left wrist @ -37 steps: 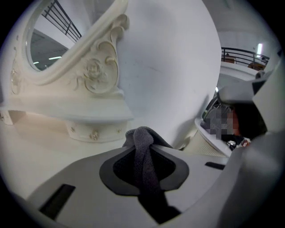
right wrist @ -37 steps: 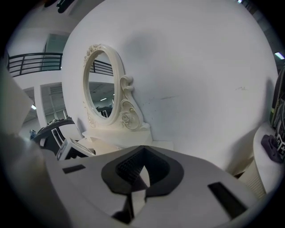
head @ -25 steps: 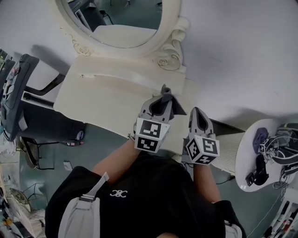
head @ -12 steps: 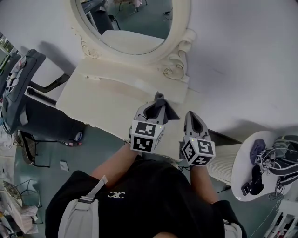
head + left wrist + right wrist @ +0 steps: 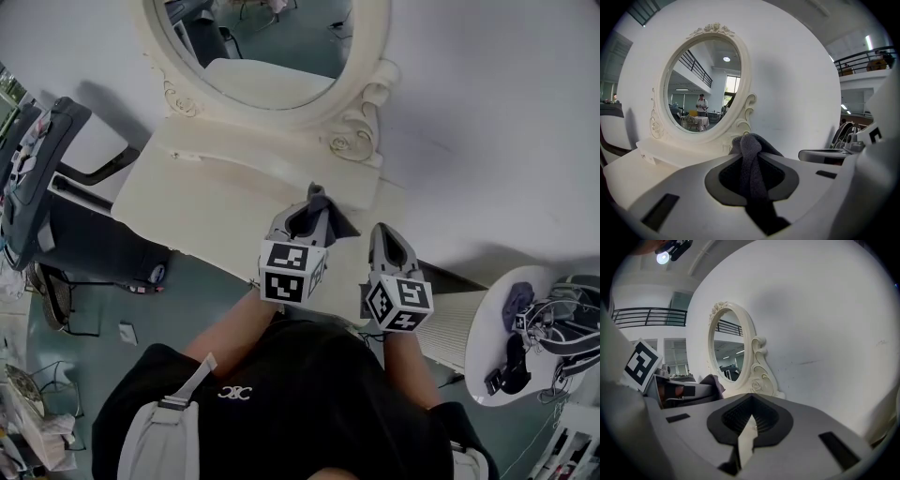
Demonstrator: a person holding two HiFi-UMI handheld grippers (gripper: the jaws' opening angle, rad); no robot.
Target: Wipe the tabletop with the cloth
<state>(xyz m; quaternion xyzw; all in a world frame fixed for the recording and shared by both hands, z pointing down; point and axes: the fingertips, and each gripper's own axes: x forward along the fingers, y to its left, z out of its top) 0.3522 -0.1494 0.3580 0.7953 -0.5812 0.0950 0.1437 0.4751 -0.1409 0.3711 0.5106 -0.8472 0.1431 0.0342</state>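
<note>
A dark grey cloth is pinched in my left gripper, which is shut on it just above the right front part of the cream tabletop. In the left gripper view the cloth runs up between the jaws and bunches over their tips. My right gripper hovers beside it, past the table's right end, jaws shut with nothing in them. The right gripper view shows the left gripper and the cloth at its left.
An oval mirror in an ornate cream frame stands at the back of the table against a white wall. A dark chair is at the left. A round white side table with dark items stands at the right.
Over the last second my head view shifted a little. The left gripper with the cloth edged slightly left and toward the mirror. The right gripper kept its place beside it.
</note>
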